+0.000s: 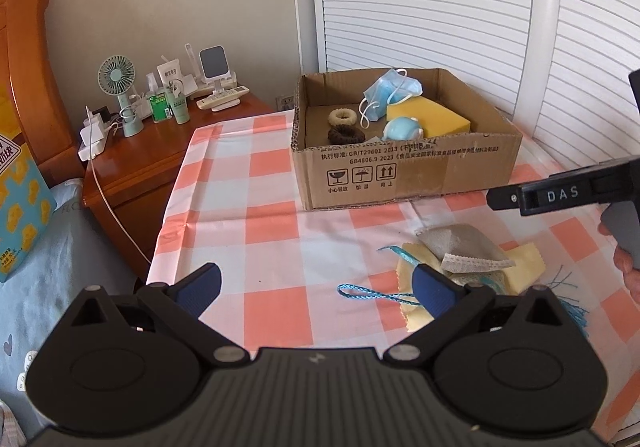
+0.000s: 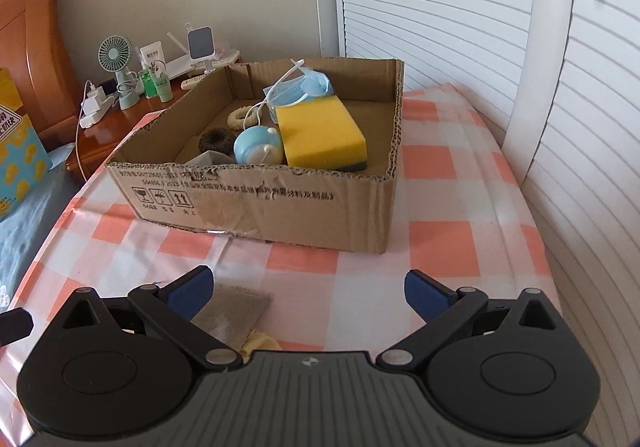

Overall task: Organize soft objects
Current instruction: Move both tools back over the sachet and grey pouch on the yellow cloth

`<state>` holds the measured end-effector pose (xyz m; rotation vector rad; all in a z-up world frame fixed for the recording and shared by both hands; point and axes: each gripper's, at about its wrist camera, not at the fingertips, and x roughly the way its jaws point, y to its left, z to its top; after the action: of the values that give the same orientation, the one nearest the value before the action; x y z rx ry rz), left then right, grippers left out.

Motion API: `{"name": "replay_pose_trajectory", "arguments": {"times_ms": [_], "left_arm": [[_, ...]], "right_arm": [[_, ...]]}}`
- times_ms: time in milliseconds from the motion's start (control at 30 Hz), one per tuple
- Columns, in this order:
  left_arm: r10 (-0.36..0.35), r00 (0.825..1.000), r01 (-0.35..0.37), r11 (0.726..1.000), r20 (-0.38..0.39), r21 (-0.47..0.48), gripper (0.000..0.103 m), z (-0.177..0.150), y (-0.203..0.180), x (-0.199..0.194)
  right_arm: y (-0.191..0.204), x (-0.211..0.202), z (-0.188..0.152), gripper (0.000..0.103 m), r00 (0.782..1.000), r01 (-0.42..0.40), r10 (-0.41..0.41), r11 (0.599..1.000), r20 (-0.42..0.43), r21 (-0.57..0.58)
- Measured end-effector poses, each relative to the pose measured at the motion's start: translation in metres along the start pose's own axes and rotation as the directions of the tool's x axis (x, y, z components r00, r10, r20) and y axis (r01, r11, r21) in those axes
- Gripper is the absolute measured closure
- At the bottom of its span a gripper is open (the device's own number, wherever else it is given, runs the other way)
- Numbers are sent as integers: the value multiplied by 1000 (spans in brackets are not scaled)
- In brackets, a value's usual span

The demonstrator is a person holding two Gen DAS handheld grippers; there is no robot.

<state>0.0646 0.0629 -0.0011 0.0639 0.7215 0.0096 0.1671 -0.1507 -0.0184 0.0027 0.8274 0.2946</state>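
Note:
A cardboard box [image 1: 404, 175] [image 2: 280, 199] on the checked tablecloth holds a yellow sponge [image 1: 428, 117] [image 2: 320, 135], blue face masks [image 1: 390, 89] [image 2: 306, 85], a round blue puff [image 1: 402, 128] [image 2: 256, 145], a cream hair tie [image 1: 342, 116] [image 2: 239, 117] and a brown hair tie [image 1: 346, 135] [image 2: 218, 141]. In front of the box lie a grey cloth [image 1: 464, 247] [image 2: 232, 313], a yellow cloth [image 1: 520, 267] and a teal cord with tassel [image 1: 372, 293]. My left gripper [image 1: 316, 289] is open, its right finger over the cloth pile. My right gripper [image 2: 308, 289] is open and empty above the table.
A wooden nightstand [image 1: 160, 151] at the left carries a small fan [image 1: 118, 81], bottles, a charger and remotes. A bed [image 1: 40, 287] lies at the left edge. White slatted doors [image 1: 440, 7] stand behind the table. A hand [image 1: 628, 267] holds the right gripper's handle.

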Motion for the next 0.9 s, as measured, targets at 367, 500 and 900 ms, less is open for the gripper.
{"name": "replay_pose_trajectory", "arguments": {"times_ms": [367, 500, 900], "left_arm": [[-4, 1000, 4, 1000, -11, -11, 2, -3, 1, 1], [-3, 1000, 2, 1000, -17, -14, 2, -3, 2, 2], [-46, 998, 46, 999, -42, 15, 2, -4, -11, 14]], "right_arm": [[47, 7, -21, 0, 993, -109, 102, 985, -57, -134], [51, 16, -28, 0, 995, -71, 58, 981, -79, -181], [0, 12, -26, 0, 997, 74, -77, 992, -24, -105]]}}
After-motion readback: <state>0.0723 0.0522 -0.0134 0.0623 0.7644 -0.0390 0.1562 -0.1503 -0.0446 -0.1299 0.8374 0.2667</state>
